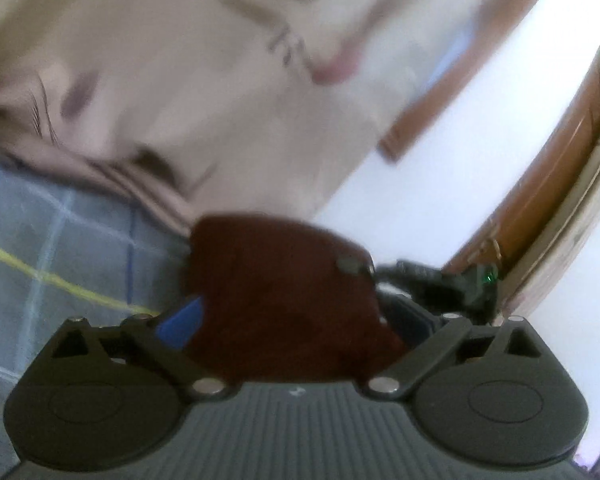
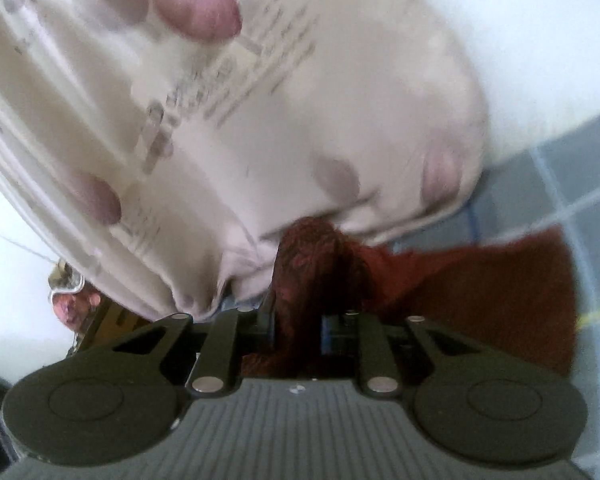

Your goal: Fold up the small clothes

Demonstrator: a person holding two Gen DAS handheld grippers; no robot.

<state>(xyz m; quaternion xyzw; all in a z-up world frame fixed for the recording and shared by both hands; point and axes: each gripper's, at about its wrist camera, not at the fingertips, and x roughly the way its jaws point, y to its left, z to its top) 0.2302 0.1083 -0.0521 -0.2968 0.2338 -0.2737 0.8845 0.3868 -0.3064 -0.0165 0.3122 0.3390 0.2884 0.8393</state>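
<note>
The right gripper (image 2: 300, 280) has its jaws drawn narrow, pinching a bunched fold of the dark red cloth (image 2: 480, 300); the rest of the cloth trails to the right over the blue checked cover (image 2: 572, 168). The left gripper (image 1: 296, 320) has its jaws spread wide, with the red cloth lying between them, not pressed. Beyond both lies a pale pink printed garment (image 1: 180, 80), blurred. No container shows.
</note>
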